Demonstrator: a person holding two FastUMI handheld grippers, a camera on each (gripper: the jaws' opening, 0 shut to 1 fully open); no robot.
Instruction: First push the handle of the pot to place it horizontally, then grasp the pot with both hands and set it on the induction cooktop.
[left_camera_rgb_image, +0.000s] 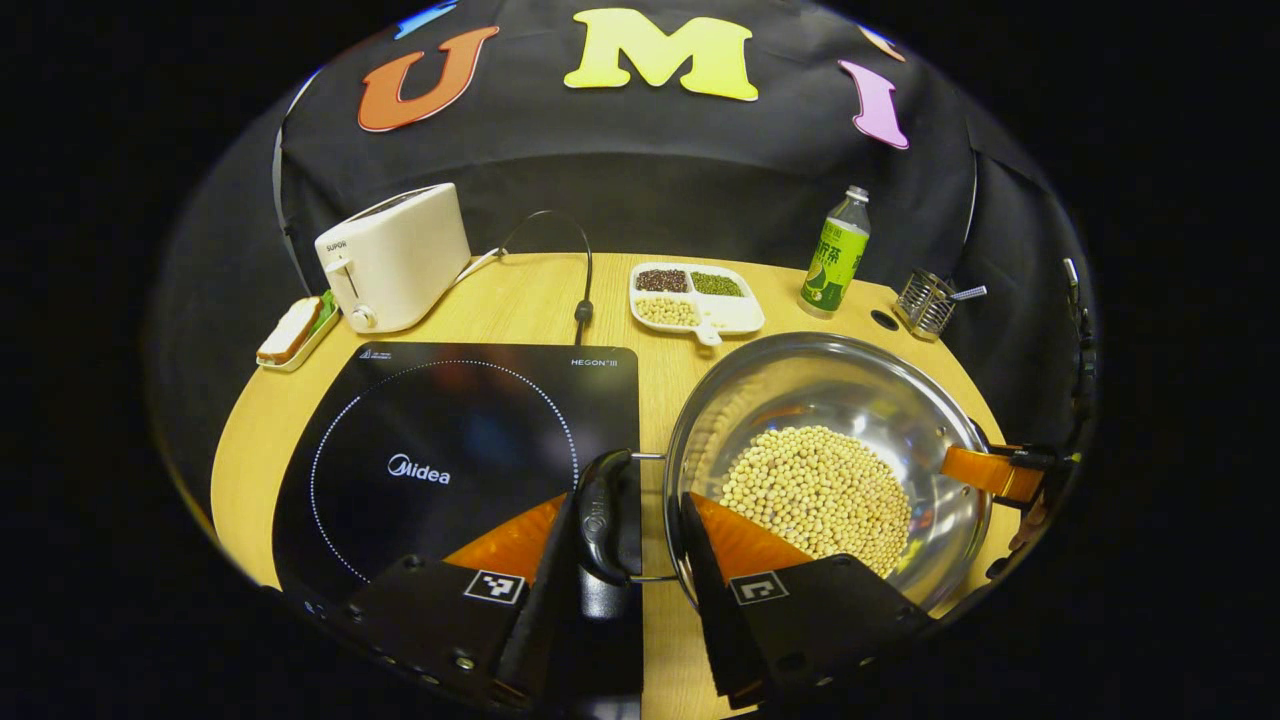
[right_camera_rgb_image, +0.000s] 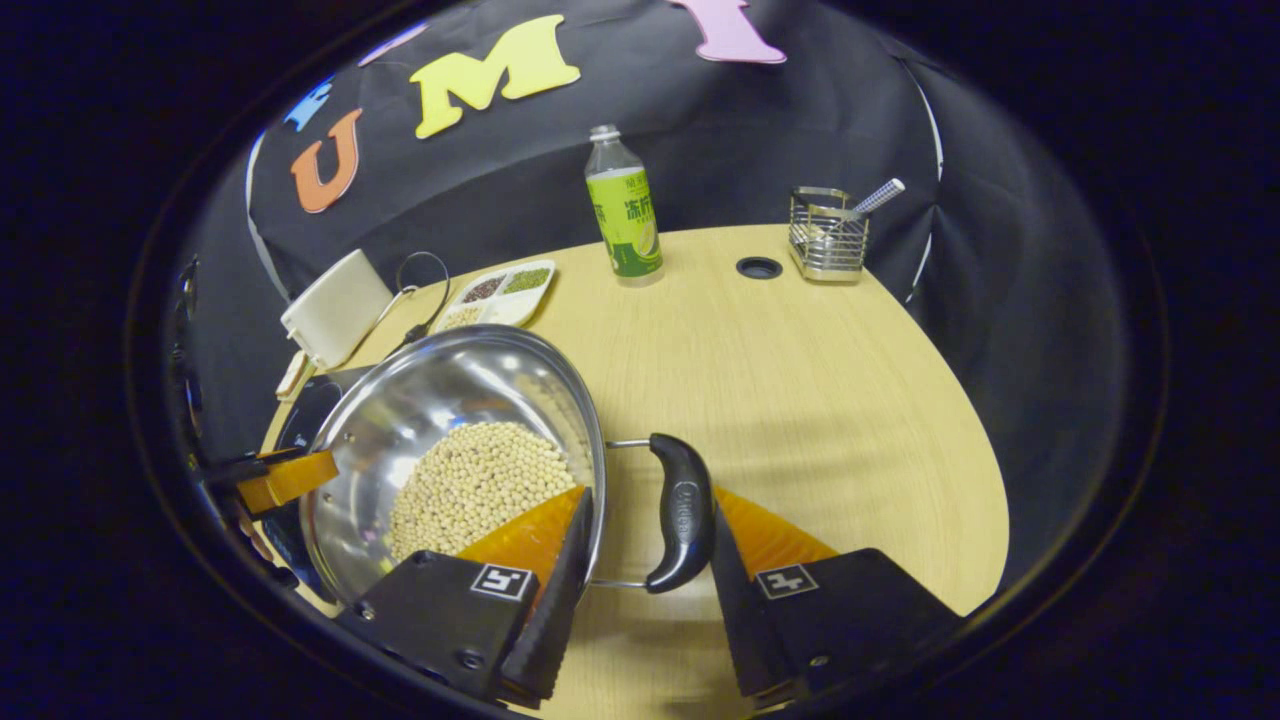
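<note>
A steel pot (left_camera_rgb_image: 880, 400) holding soybeans (left_camera_rgb_image: 815, 490) stands on the wooden table just right of the black induction cooktop (left_camera_rgb_image: 440, 450). Its left black handle (left_camera_rgb_image: 605, 515) lies between the fingers of my left gripper (left_camera_rgb_image: 632, 497), one finger outside the handle and the other against the inside of the pot's wall. In the right gripper view, my right gripper (right_camera_rgb_image: 650, 492) clamps the pot's (right_camera_rgb_image: 440, 400) other black handle (right_camera_rgb_image: 682, 510) the same way. Each gripper's orange finger also shows across the pot, the right one (left_camera_rgb_image: 990, 470) and the left one (right_camera_rgb_image: 290, 478).
At the back of the table (left_camera_rgb_image: 620, 290) stand a white toaster (left_camera_rgb_image: 395, 255), a divided dish of beans (left_camera_rgb_image: 695, 295), a green bottle (left_camera_rgb_image: 835, 255) and a wire holder (left_camera_rgb_image: 925, 300). A sandwich plate (left_camera_rgb_image: 295, 330) lies at the left edge. A power cord (left_camera_rgb_image: 583, 300) runs behind the cooktop.
</note>
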